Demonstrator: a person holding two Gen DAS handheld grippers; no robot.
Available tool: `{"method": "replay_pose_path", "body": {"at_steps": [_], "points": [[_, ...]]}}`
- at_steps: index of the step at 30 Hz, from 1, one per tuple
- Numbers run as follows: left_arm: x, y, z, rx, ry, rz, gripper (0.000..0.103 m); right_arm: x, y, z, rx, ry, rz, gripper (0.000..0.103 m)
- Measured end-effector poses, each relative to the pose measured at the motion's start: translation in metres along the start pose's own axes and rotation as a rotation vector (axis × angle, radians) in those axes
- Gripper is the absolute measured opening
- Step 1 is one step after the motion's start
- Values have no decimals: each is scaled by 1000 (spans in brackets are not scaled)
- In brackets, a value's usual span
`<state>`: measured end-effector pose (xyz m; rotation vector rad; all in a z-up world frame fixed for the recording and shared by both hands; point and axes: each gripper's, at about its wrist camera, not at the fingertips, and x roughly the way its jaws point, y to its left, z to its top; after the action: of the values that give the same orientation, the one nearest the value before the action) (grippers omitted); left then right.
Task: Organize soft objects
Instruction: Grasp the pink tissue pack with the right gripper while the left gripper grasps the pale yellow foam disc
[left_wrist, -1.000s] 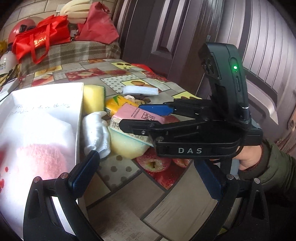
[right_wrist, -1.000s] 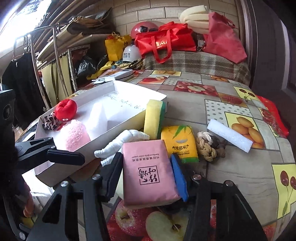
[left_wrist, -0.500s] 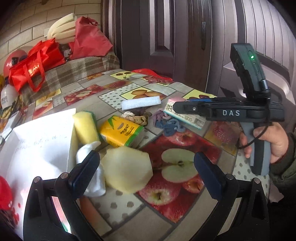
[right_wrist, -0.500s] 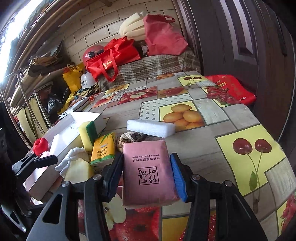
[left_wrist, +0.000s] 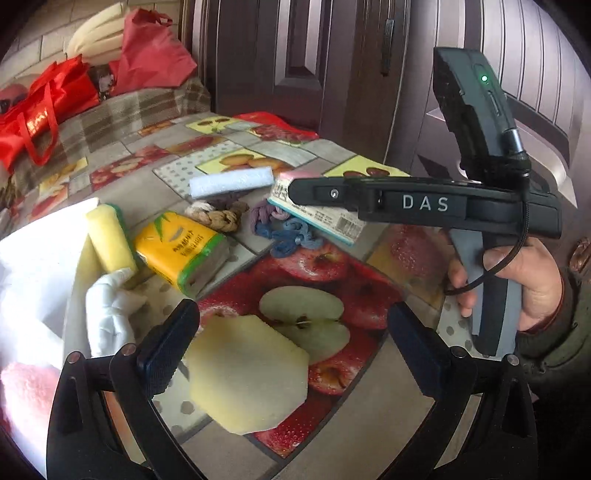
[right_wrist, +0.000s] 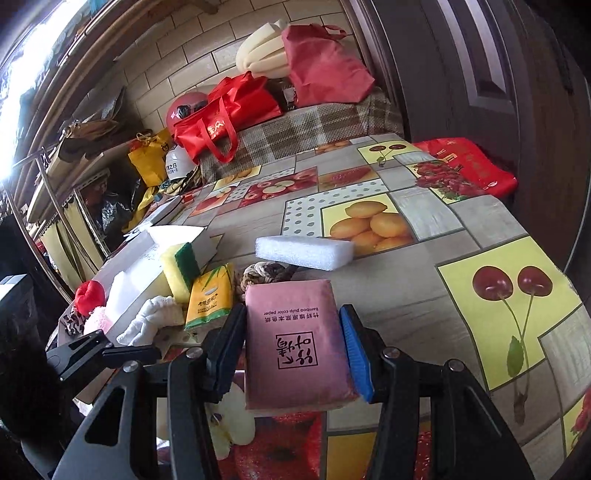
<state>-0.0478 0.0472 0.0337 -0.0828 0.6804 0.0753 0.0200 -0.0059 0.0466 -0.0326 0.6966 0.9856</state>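
My right gripper (right_wrist: 293, 341) is shut on a pink tissue pack (right_wrist: 295, 343) and holds it above the fruit-print table; the gripper and the pack (left_wrist: 314, 218) also show in the left wrist view. My left gripper (left_wrist: 295, 350) is open and empty, low over a pale yellow sponge (left_wrist: 247, 376). On the table lie a yellow tissue pack (left_wrist: 181, 251), a yellow-green sponge (left_wrist: 110, 240), a white glove (left_wrist: 110, 314), a braided rope (left_wrist: 216, 216), a blue-purple yarn bundle (left_wrist: 284, 229) and a white foam block (left_wrist: 231, 182). A white box (right_wrist: 147, 254) holds a red plush (right_wrist: 88, 297) and pink fluff (right_wrist: 96, 320).
Red bags (right_wrist: 229, 114) and foam rolls (right_wrist: 260, 55) sit on a plaid-covered seat behind the table. A flat red bag (right_wrist: 469, 166) lies at the table's far right corner by a dark door. Shelves with clutter stand at the left.
My right gripper has lifted the pink tissue pack off the pile and carried it right, away from the box. The pale sponge beneath it lies uncovered between my left fingers.
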Motion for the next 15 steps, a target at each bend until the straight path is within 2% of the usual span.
{"method": "replay_pose_path", "body": {"at_steps": [2,6,13,15], "points": [[-6,2,-2,-1,-20,12,102,0,2,0,-8,-3,-2,52],[-3,8,-4,-24,19,-2,102,0,3,0,-12,0,-2,52],[20,9,-6,-20,136,17,102,0,3,0,-13,4,-4,52],[24,11,-7,-26,156,15,90,0,4,0,-16,4,-4,52]]}}
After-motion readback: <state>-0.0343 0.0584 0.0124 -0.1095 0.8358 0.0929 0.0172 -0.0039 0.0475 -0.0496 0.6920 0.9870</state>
